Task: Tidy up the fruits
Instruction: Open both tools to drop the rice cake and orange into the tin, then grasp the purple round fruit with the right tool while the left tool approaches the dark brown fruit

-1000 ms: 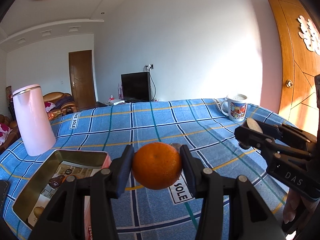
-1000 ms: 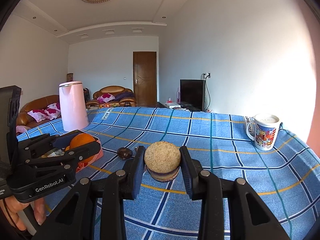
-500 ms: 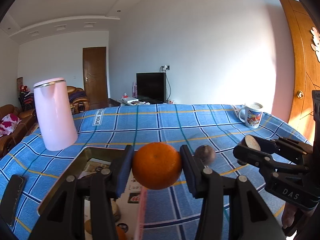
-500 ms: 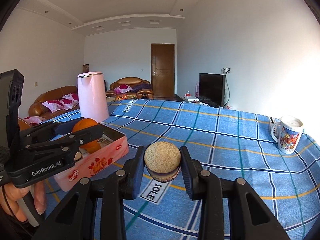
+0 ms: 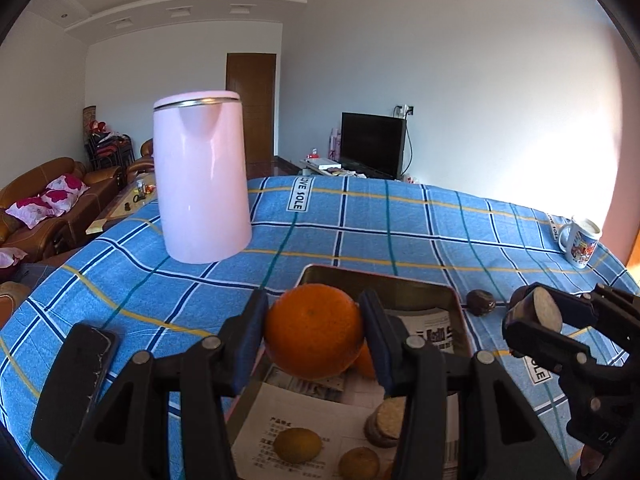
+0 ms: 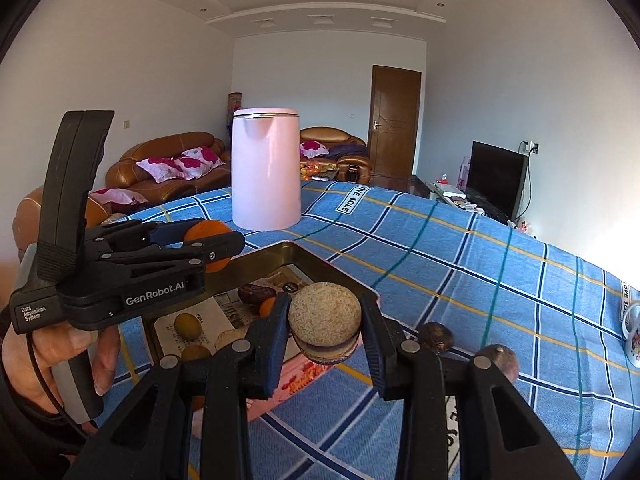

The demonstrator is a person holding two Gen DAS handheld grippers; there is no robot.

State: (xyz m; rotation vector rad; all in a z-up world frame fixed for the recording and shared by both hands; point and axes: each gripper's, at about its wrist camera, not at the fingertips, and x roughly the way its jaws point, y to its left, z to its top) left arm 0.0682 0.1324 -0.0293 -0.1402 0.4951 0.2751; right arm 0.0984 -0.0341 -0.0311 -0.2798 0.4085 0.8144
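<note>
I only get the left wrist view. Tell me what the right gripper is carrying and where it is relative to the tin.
Observer: The right gripper is shut on a round slice with a grainy pale top and a dark purple rim, about at the tin's near right edge.
Operator: Say what my orange hides in the tin.
Observer: A dark wrinkled fruit lies on the paper lining.
Operator: Report what is loose on the cloth.
Observer: A dark round fruit and a browner fruit lie just right of the tin.
</note>
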